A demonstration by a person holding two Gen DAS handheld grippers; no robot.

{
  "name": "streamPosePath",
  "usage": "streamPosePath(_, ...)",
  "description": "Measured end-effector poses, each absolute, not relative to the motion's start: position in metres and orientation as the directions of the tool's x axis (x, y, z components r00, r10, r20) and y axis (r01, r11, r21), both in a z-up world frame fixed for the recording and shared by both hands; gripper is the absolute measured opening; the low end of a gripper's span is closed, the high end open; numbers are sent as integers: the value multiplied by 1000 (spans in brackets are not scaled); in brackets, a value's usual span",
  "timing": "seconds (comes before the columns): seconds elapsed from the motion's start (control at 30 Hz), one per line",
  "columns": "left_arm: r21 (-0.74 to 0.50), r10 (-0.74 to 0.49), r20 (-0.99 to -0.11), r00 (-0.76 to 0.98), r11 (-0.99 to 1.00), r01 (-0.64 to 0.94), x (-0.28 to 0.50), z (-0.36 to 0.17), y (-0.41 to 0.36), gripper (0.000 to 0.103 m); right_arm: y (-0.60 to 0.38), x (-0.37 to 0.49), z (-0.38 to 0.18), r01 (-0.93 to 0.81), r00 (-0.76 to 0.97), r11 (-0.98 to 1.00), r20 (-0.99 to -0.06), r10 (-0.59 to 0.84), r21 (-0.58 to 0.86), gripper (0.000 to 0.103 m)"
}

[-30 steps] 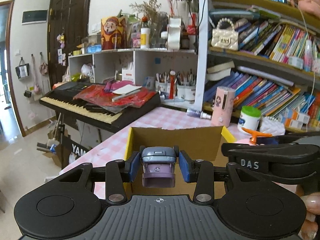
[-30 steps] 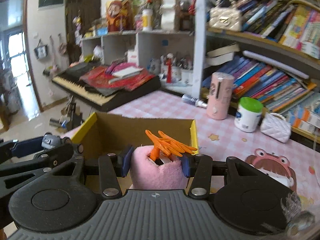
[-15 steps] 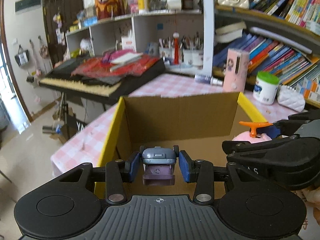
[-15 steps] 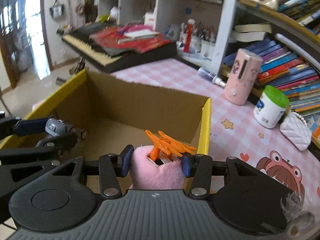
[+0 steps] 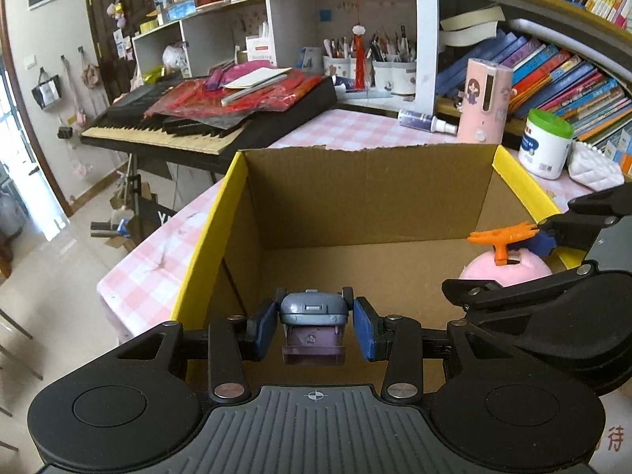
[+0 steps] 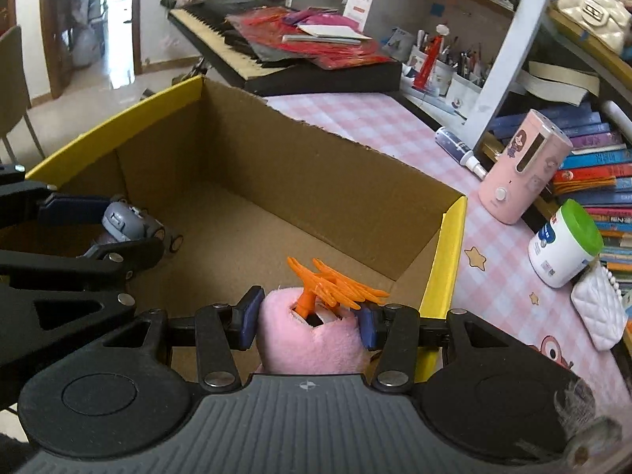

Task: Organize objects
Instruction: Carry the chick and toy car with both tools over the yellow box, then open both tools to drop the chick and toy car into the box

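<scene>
Here, in the left wrist view, the left gripper (image 5: 314,326) clamps a small grey and purple toy car (image 5: 313,322) between its blue pads, nose-up, wheels at the far end. It hangs over the open cardboard box (image 5: 367,193), near the box's near left corner; the floor of the box below shows bare brown board. The car's underside is hidden behind the gripper body. At the right edge the right gripper (image 5: 525,237) juts in, with a pink plush (image 5: 505,270) and its orange top just inside the box's right wall; its pads are hard to make out from here.

In the right wrist view, the right gripper (image 6: 308,318) squeezes the plush (image 6: 312,339) between both pads, the orange fronds (image 6: 335,282) sticking out forward. The plush's lower half is cut off by the gripper body. It sits over the box (image 6: 316,181) by its yellow right rim. This view shows the car (image 6: 126,223) side-on in the left gripper (image 6: 98,225), held above the box floor, and the pink checked table (image 6: 395,126) beyond with a pink canister (image 6: 525,168) and a green-lidded jar (image 6: 565,243).
</scene>
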State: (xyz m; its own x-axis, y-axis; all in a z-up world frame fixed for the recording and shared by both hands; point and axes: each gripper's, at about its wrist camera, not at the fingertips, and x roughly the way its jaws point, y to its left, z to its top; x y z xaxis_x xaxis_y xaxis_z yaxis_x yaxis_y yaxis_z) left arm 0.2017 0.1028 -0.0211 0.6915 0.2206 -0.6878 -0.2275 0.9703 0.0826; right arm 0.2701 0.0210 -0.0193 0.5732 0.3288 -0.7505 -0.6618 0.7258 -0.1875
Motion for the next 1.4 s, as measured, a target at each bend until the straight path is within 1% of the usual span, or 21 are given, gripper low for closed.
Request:
streamPosePath(0.2, 95, 230, -692, 684, 969, -230, 203, -22, 101, 40, 24, 270, -22, -672, 571, 710, -759, 313, -213, 46)
streamPosePath(0.67, 90, 239, -684, 689, 965, -246, 198, -21, 102, 41, 24, 270, -21, -675, 569, 707, -760, 315, -213, 46)
streamPosePath(0.73, 97, 251, -676, 692, 962, -254, 197, -19, 101, 45, 24, 270, -21, -675, 569, 706, -760, 314, -213, 46)
streamPosePath(0.97, 99, 277, -663, 695, 953, -285, 193, -16, 103, 52, 25, 270, -21, -673, 565, 712, -761, 321, -199, 47)
streamPosePath(1.03, 104, 289, -658, 696, 950, -296, 192, -15, 103, 56, 24, 270, -20, -674, 564, 712, -760, 323, -197, 48)
streamPosePath(1.1, 105, 298, -651, 698, 946, -307, 189, -14, 103, 56, 24, 269, -20, -673, 563, 716, -759, 329, -189, 50)
streamPosePath(1.17, 97, 302, -643, 703, 943, -317, 185, -11, 104, 57, 22, 269, -18, -666, 565, 725, -753, 336, -177, 57)
streamPosePath(1.23, 85, 304, -632, 712, 941, -327, 180, -7, 105, 64, 20, 268, -16, -656, 571, 736, -748, 338, -168, 60)
streamPosePath(1.3, 76, 308, -615, 726, 940, -334, 174, -3, 105, 68, 18, 265, -14, -650, 573, 743, -744, 342, -159, 60)
streamPosePath(1.4, 57, 293, -603, 742, 944, -326, 166, 2, 109, 69, 15, 258, -10, -633, 582, 760, -739, 339, -150, 66)
